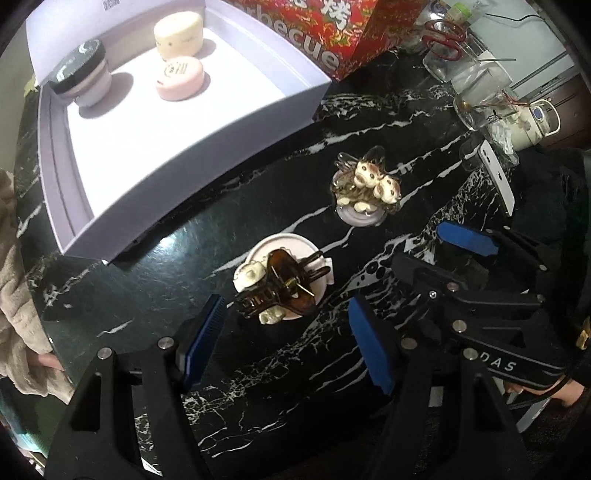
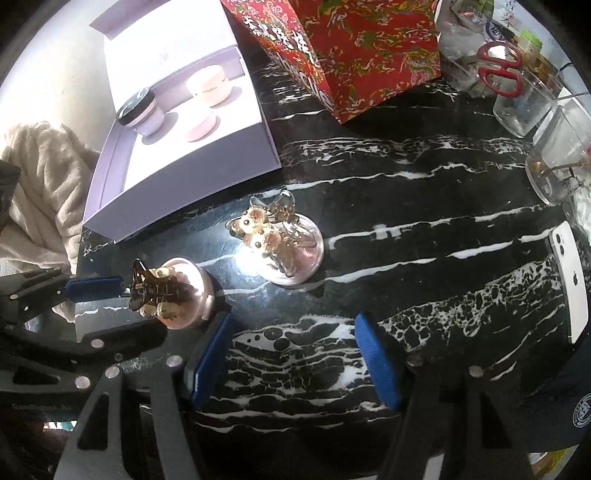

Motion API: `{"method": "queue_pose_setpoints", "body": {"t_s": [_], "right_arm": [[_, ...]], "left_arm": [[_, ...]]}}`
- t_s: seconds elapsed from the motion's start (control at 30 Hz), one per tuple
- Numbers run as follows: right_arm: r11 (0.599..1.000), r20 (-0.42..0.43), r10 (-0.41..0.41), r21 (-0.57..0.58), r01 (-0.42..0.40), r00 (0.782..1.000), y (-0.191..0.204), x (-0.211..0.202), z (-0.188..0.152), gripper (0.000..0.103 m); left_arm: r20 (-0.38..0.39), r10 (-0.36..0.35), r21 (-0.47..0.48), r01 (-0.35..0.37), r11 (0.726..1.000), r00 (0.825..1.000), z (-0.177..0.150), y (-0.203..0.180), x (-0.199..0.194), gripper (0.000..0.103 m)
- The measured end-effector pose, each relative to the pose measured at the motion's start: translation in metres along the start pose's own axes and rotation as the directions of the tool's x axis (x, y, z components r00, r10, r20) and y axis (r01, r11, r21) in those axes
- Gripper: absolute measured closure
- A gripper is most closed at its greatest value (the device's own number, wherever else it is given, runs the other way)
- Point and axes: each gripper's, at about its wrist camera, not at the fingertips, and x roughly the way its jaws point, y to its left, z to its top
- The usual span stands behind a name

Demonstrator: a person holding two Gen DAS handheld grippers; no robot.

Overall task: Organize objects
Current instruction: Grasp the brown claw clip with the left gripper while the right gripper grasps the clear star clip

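Right now my left claw (image 1: 284,343) hangs steeply over the black marble worktop (image 1: 229,398), fingers spread and gripping nothing; just ahead of it, centred between the two blue pads, lies the brown hair clip (image 1: 284,288) on a small pink dish (image 1: 295,243); the clip's long axis runs roughly across the gap between the fingers, slightly skewed, so I judge a small roll of the wrist would square the pads to it before closing. My right claw (image 2: 295,350) is likewise released and empty, poised over bare marble; from its camera the brown clip sits off to the left, between the left claw's fingers, so the left hand is plainly the nearer one for that piece.

Further out stands the clear hair clip (image 1: 365,177) with little cream beads, resting on a clear dish (image 2: 306,258); it lies up and left of the right claw, well apart from the brown one, and nothing blocks the way to it.

Beyond, on the left, is the open lilac box (image 1: 221,147), holding a dark-lidded jar (image 1: 81,74), a pink tin (image 1: 181,77) and a cream tin (image 1: 179,35); its near half is free, which I take for the clips' destination. A red patterned box (image 2: 369,48), glass jars (image 2: 524,103), red scissors (image 2: 500,68) and a white phone (image 2: 570,280) sit off to the right, out of the path.
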Motion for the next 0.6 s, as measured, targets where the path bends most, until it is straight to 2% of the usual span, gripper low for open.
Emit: {"method": "queue_pose_setpoints", "body": {"t_s": [0.2, 0.4, 0.6], "right_arm": [[0.999, -0.009, -0.023, -0.027, 0.023, 1.000, 0.001, 0.004, 0.007, 0.033], [0.999, -0.002, -0.013, -0.045, 0.013, 1.000, 0.001, 0.008, 0.018, 0.033], [0.998, 0.005, 0.000, -0.066, 0.000, 1.000, 0.003, 0.015, 0.032, 0.033]], "left_arm": [[-0.012, -0.001, -0.007, 0.000, 1.000, 1.000, 0.002, 0.001, 0.008, 0.035], [-0.021, -0.002, -0.025, 0.002, 1.000, 1.000, 0.003, 0.005, 0.012, 0.035], [-0.013, -0.015, -0.038, 0.015, 0.999, 1.000, 0.009, 0.010, 0.013, 0.048]]}}
